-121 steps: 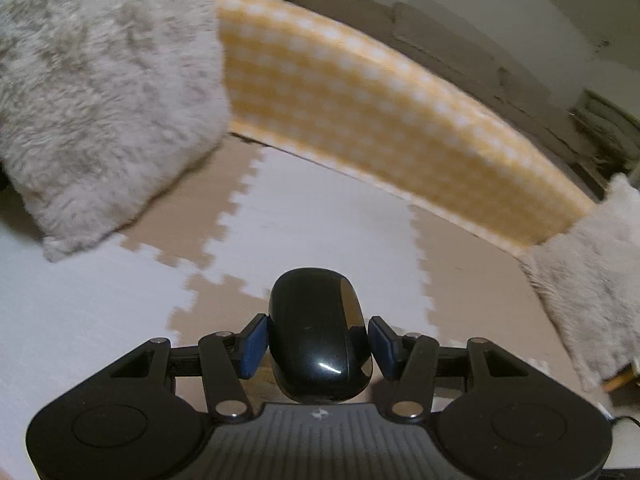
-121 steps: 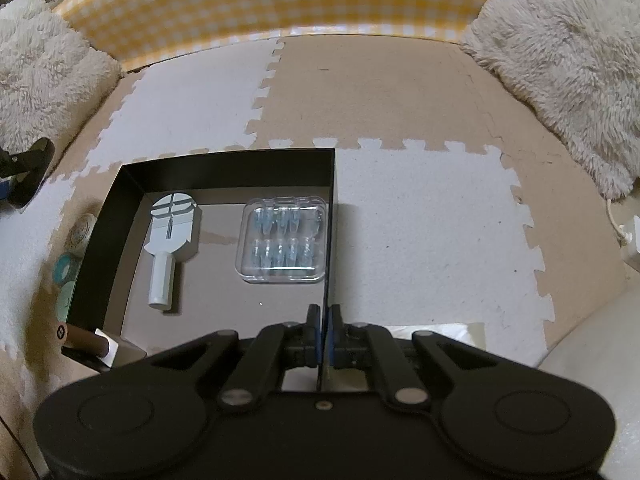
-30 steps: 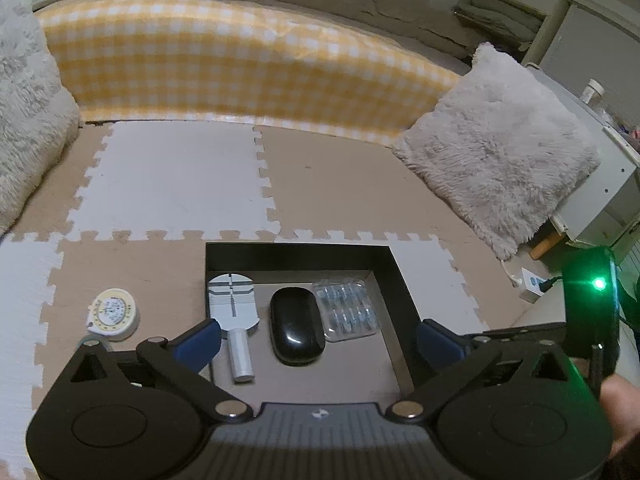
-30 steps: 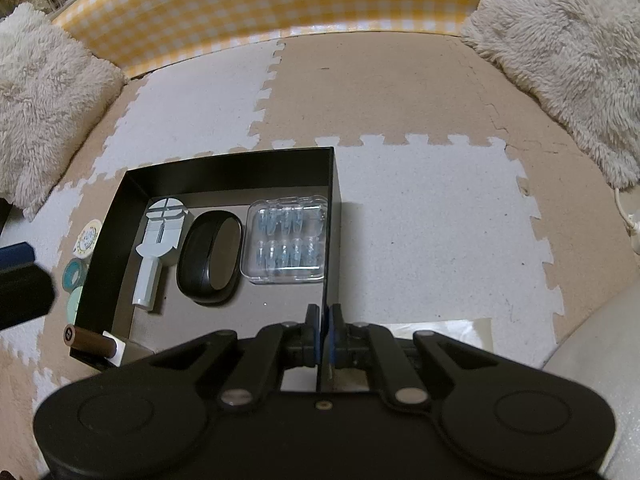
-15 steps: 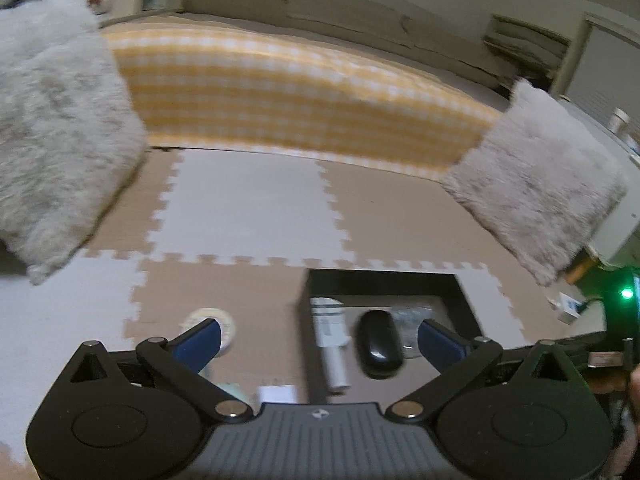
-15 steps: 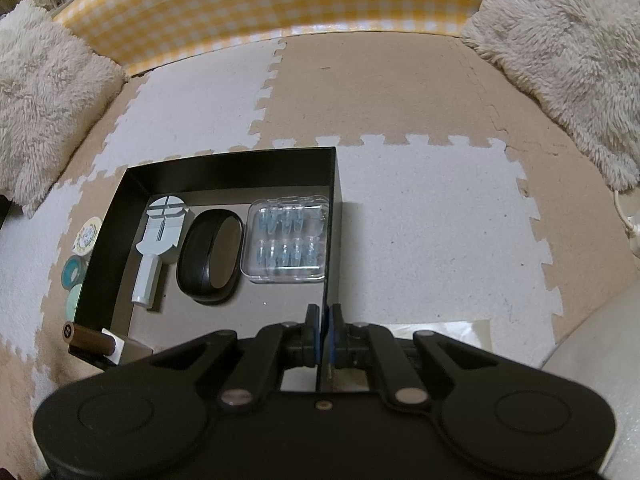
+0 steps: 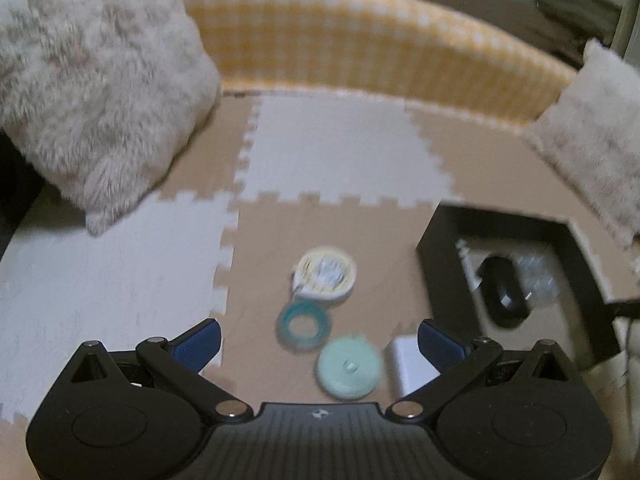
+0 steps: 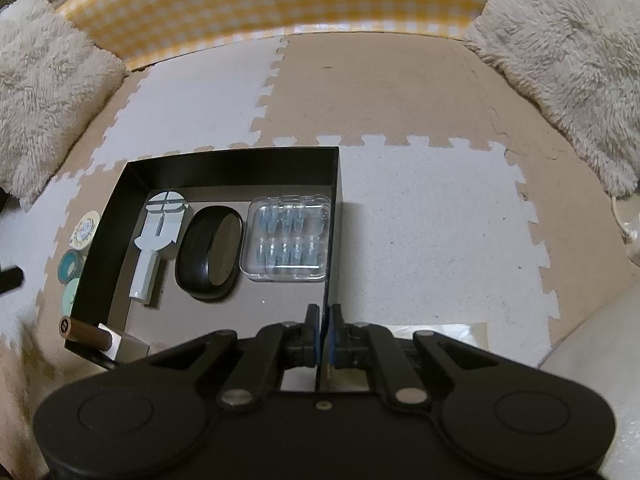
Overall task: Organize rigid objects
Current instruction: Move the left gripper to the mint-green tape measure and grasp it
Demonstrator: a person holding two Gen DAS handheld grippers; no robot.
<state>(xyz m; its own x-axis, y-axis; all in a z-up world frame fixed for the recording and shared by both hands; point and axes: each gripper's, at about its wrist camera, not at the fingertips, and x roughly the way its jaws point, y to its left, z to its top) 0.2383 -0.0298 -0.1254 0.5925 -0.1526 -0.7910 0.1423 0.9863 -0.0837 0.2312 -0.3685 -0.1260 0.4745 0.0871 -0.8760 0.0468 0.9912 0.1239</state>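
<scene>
The left gripper (image 7: 318,344) is spread wide and empty; the teal ring (image 7: 304,326) lies on the floor mat (image 7: 120,280) at its 12 o'clock, between the fingers. The right gripper (image 8: 324,330) pinches the black box (image 8: 334,184) wall, farther off.

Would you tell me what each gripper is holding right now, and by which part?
The right gripper is shut on the black box, pinching its right wall. The left gripper is open and empty.
</scene>
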